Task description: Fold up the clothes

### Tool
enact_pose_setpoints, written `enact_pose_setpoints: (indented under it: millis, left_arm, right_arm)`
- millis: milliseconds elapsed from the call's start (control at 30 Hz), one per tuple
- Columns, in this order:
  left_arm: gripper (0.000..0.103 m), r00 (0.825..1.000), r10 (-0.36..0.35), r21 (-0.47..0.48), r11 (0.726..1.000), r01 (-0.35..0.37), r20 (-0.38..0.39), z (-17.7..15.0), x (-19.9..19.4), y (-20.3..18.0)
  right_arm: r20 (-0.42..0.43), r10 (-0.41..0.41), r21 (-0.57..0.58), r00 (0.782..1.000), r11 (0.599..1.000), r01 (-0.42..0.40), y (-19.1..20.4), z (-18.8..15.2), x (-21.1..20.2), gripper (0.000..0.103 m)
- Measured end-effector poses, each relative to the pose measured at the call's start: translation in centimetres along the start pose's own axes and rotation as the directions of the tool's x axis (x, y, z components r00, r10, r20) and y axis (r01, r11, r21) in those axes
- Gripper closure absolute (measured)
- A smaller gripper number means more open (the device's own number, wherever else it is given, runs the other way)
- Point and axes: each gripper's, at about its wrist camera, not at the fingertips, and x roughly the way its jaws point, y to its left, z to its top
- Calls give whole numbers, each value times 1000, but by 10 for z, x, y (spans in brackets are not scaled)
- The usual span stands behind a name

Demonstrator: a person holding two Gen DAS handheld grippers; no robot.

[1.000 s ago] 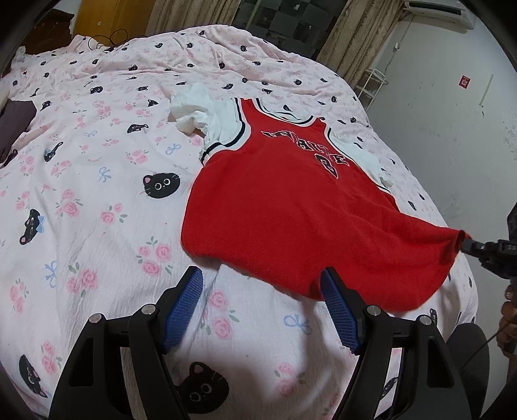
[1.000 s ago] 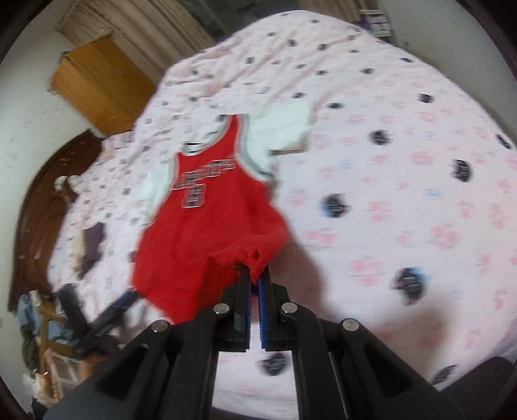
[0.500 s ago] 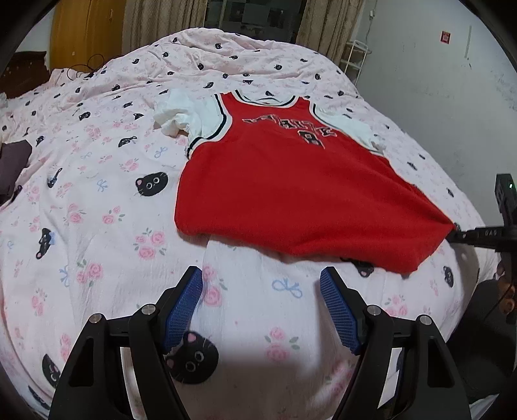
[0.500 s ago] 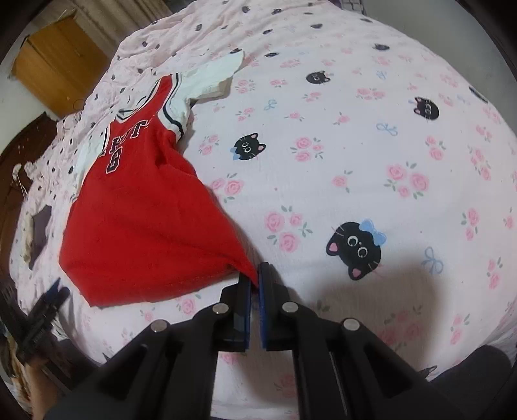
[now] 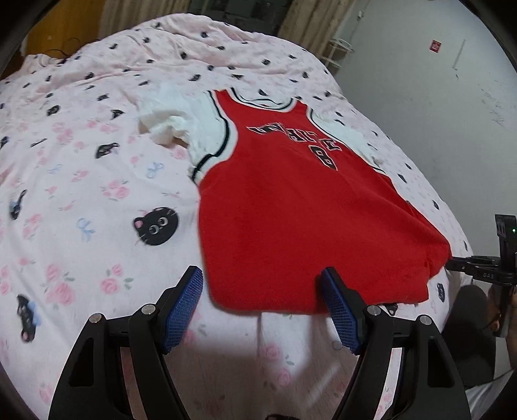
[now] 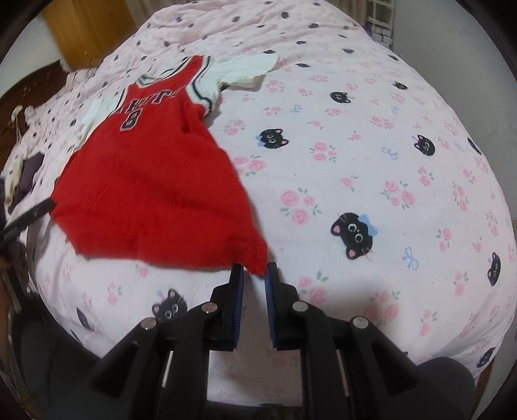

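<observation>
A red basketball jersey [image 5: 300, 206] with white sleeves and a number 8 lies spread face up on the bed; it also shows in the right wrist view [image 6: 152, 181]. My left gripper [image 5: 261, 290] is open, hovering just above the jersey's near hem at its left corner. My right gripper [image 6: 253, 274] is open by a small gap, with the jersey's right hem corner [image 6: 257, 258] lying loose between its fingertips. The right gripper also shows in the left wrist view [image 5: 471, 268] at the far right.
The bed carries a pink sheet [image 5: 80, 194] printed with black cats and roses. A dark garment [image 6: 27, 174] lies at the bed's far left. A wooden wardrobe [image 6: 87, 29] and curtains stand behind. A white wall [image 5: 436, 80] runs along the right side.
My right gripper has opened and let go of the jersey's hem corner, which now rests on the bed. My left gripper has moved closer to the near hem.
</observation>
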Motion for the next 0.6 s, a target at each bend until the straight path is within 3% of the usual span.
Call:
enact_pose_setpoints:
  millis: [367,600]
  left_arm:
    - [33,982,-183,120,975,186,-37,2,-2,-24]
    - [33,971,-239,86,967,238,0,8,-16,-18]
  right_arm:
    - [39,4,-50,999,999,-2,16,5,-17,89]
    - [73,-9,-70,997,997,14,22,7,-25,88]
